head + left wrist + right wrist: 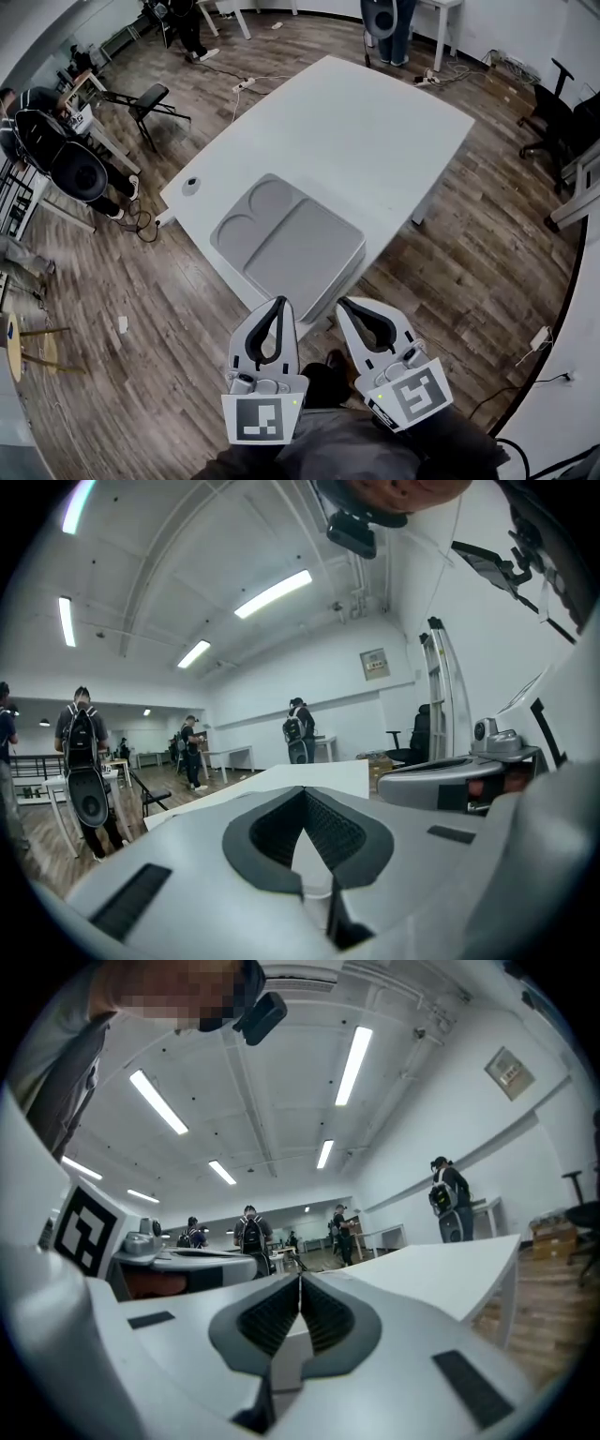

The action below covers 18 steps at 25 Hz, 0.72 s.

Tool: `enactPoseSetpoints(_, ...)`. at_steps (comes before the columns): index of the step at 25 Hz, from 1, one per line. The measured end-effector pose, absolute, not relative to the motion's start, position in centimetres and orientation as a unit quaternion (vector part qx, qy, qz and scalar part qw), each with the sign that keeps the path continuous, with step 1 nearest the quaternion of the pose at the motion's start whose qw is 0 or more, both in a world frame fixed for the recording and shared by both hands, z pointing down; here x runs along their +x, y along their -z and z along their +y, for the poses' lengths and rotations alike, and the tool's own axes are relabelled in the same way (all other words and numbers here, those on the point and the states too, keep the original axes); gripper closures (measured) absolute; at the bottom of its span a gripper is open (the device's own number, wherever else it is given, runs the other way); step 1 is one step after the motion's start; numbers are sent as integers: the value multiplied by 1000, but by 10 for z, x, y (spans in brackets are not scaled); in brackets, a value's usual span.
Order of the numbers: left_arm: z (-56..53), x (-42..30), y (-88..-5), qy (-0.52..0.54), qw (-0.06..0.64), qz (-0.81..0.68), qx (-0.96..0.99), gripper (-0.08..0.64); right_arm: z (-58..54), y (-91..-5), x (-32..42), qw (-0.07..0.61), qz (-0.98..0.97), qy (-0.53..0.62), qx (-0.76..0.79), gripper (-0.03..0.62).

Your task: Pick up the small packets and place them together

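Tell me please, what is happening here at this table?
A person stands at the near corner of a white table and holds a two-jaw gripper in each hand. The left gripper and the right gripper are both shut with nothing between the jaws, and both are held short of the table edge. A grey tray with compartments lies on the table, and a small dark round thing sits near its left edge. No small packets are in sight, so no picking has begun.
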<state>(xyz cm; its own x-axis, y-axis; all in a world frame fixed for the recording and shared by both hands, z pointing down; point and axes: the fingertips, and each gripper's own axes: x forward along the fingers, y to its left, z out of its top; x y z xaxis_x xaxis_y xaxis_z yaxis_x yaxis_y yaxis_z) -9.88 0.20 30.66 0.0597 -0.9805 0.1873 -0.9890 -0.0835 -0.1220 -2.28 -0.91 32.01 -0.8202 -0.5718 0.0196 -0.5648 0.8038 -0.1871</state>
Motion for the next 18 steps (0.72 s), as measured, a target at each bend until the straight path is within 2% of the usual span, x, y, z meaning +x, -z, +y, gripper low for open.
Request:
enactPoseSetpoints(5, -6, -107, -317, -127, -10, -681, 721, 560, -9, -353, -22, 31, 949, 134, -283, 578)
enactPoseSetpoints(13, -19, -91, -338, -170, -17, -667, 725, 560, -10, -381, -14, 77, 942, 254, -206, 409)
enactPoseSetpoints(18, -24, -89, -344, -183, -16, -668, 722, 560, -18, -396, -12, 98, 929, 310, -180, 407)
